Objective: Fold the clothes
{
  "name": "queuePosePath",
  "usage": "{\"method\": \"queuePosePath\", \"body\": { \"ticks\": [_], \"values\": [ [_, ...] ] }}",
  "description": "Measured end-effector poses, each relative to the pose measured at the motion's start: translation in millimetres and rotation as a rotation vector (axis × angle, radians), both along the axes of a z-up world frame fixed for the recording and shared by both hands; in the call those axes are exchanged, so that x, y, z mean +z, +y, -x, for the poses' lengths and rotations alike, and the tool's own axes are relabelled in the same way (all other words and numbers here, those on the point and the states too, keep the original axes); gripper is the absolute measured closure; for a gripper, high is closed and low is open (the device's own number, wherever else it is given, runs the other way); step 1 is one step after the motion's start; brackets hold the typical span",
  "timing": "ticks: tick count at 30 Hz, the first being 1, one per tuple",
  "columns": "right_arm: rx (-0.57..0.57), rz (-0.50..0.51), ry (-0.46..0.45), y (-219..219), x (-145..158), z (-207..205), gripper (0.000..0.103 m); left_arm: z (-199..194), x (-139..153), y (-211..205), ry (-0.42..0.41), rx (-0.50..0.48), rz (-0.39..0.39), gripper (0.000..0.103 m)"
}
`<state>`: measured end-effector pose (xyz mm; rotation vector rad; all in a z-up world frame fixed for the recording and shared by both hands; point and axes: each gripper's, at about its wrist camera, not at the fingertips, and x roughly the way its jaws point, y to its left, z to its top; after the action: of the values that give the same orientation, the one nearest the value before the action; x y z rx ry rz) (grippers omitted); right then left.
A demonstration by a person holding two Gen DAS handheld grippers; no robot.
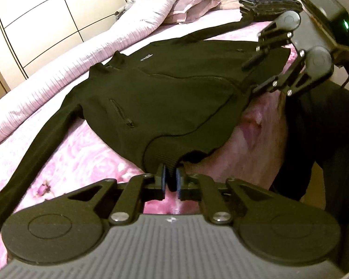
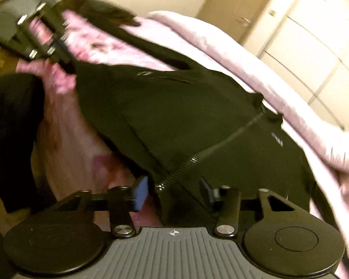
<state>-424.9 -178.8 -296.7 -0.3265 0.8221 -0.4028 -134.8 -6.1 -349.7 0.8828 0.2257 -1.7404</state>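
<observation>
A black zip-up jacket (image 1: 165, 97) lies spread front-up on a pink floral bed (image 1: 76, 160), its hem at the bed's near edge and one sleeve (image 1: 28, 162) stretched to the left. My left gripper (image 1: 171, 181) is shut on the ribbed hem at one corner. My right gripper (image 2: 174, 191) is open, its blue pads on either side of the hem by the zipper's (image 2: 211, 148) lower end. The jacket fills the right wrist view (image 2: 197, 116), which is blurred. Each gripper shows in the other's view, the right one (image 1: 251, 76) and the left one (image 2: 60, 53).
A lilac quilt (image 1: 86, 53) and pillow (image 1: 195, 4) lie along the bed's far side. A dark folded garment (image 1: 267, 2) sits near the pillow. White wardrobe doors (image 1: 41, 11) stand behind. The person's dark trousers (image 1: 314, 139) are at the bed's edge.
</observation>
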Motion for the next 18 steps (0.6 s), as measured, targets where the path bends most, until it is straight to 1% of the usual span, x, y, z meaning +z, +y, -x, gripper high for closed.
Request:
{"method": "queuePosePath", "body": {
  "ticks": [2, 4, 6, 9, 11, 13, 18],
  "values": [
    [0.027, 0.042, 0.024, 5.1, -4.2, -2.5, 0.095, 1.5, -0.3, -0.8, 0.012, 0.003, -0.005, 0.091],
    [0.019, 0.06, 0.021, 6.7, -1.7, 1.8, 0.097, 1.8, 1.2, 0.0, 0.031, 0.008, -0.004, 0.078],
    [0.001, 0.067, 0.013, 6.4, 3.2, 9.7, 0.099, 0.2, 4.0, 1.1, 0.066, 0.016, 0.001, 0.072],
    [-0.032, 0.066, 0.001, 4.6, 10.7, 23.6, 0.1, -3.3, 5.2, -2.1, 0.127, 0.038, -0.004, 0.071],
    [-0.044, 0.054, 0.016, 4.9, 7.0, 27.7, 0.1, -3.9, 1.5, -7.8, 0.138, 0.056, -0.01, 0.071],
    [-0.052, 0.043, 0.031, 5.7, 3.2, 31.2, 0.101, -1.2, -2.3, -12.5, 0.134, 0.054, -0.019, 0.071],
    [-0.016, 0.008, 0.036, 13.9, -3.5, 29.2, 0.101, 2.9, -11.9, -14.9, 0.078, 0.034, -0.047, 0.071]
  ]
}}
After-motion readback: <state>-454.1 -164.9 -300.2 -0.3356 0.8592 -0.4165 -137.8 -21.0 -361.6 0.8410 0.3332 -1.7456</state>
